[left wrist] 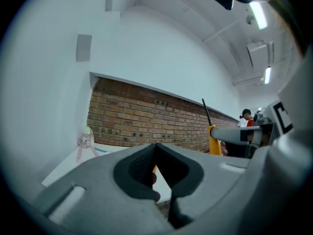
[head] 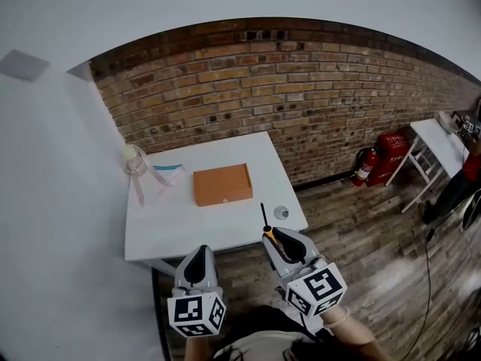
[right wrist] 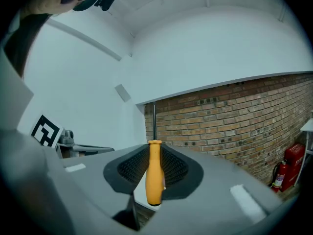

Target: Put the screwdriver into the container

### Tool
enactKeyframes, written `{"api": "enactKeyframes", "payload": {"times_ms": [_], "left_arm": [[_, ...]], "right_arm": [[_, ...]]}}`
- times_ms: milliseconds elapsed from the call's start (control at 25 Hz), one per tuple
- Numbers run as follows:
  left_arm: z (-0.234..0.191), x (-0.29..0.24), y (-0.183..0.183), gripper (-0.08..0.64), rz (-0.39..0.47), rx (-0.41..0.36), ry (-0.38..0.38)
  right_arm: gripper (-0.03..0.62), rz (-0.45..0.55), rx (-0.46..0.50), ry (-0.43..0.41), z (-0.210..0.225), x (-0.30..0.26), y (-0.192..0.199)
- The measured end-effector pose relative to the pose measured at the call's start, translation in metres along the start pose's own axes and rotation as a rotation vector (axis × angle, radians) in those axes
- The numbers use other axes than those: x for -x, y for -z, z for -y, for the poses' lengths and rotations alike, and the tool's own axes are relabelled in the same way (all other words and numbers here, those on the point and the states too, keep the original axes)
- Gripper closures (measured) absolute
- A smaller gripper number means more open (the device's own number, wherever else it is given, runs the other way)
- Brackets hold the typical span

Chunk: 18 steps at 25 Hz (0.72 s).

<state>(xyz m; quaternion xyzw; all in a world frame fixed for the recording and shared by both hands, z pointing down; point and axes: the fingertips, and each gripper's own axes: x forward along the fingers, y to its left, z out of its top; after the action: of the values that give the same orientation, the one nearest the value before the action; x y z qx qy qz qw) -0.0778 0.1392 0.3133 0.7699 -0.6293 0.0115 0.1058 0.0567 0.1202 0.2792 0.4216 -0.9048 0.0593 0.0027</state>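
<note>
Screwdriver picked up — not in the box yet.

The right gripper [right wrist: 154,166] is clamped on the orange handle of the screwdriver [right wrist: 154,177], which stands straight with its thin shaft pointing up. The left gripper [left wrist: 156,168] is closed with nothing in it. Both are held about level, side by side, by the near edge of the table [head: 173,228]. The box [head: 222,184] lies farther out on it — I think the carry and the drop are left.
</note>
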Motion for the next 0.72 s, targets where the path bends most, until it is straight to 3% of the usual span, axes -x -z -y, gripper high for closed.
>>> {"api": "enactKeyframes", "payload": {"times_ms": [720], "left_arm": [[0.029,-0.036,0.017,0.560,-0.027,0.003,-0.089]], "right_arm": [[0.517,-0.007,-0.028,-0.099,0.049,-0.011,0.003]]}}
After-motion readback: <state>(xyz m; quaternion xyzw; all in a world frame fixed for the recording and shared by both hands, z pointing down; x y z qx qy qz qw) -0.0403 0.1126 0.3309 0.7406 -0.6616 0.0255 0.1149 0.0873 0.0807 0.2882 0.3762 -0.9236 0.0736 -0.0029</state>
